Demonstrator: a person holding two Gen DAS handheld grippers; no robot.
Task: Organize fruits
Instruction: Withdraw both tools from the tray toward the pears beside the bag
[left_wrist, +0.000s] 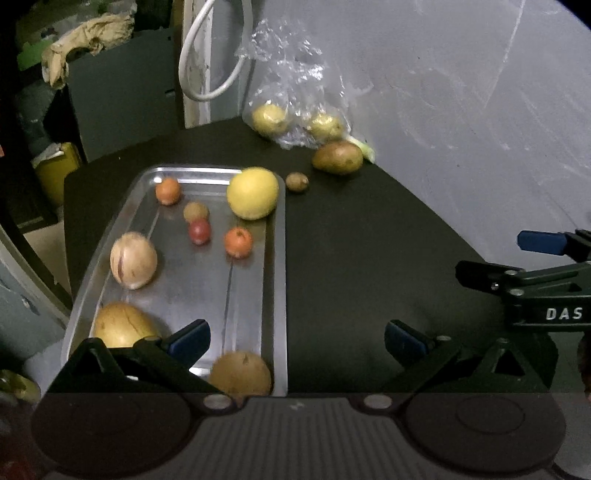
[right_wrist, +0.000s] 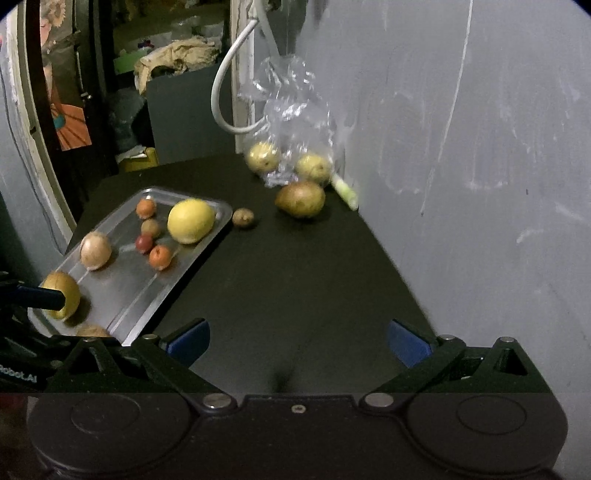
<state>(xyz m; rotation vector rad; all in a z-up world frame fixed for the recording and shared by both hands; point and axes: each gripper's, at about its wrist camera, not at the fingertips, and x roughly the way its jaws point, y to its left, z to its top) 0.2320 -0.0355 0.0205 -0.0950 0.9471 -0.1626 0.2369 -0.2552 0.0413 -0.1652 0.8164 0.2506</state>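
1. The left tool (left_wrist: 297, 341) hangs with its two blue-padded fingers (left_wrist: 190, 339) spread wide apart and nothing between them, over the near right corner of the metal tray (left_wrist: 275, 295).
2. The right tool (right_wrist: 298, 341) is likewise spread wide and empty, over bare bench (right_wrist: 295, 288) to the right of the tray; in the left wrist view it shows at the right edge.
3. The tray is the one rigid container, lying flat on the left part of the dark bench. Eight pieces lie in it.
4. Counted from the tray's near end: one brown round piece (left_wrist: 240, 373) at the near right corner, one large tan piece (left_wrist: 123, 326) at the near left, and one pale striped oval fruit (left_wrist: 133, 259) along the left rim.
5. Mid-tray: two small orange fruits, one (left_wrist: 238, 242) towards the right and one (left_wrist: 168, 191) at the far left corner; one small red fruit (left_wrist: 199, 231) touching or just beside one small brownish fruit (left_wrist: 195, 211).
6. At the tray's far right corner sits one large yellow citrus (left_wrist: 253, 192).
7. Off the tray, just beyond its far right corner, lies one small brown fruit (left_wrist: 297, 181); further right and back, one larger brown-green piece (left_wrist: 337, 157).
8. Behind the tray, against the grey wall (left_wrist: 461, 110), a clear plastic bag (left_wrist: 291, 81) holds two yellowish round pieces (left_wrist: 269, 119), with a pale green stalk (right_wrist: 345, 192) beside it.
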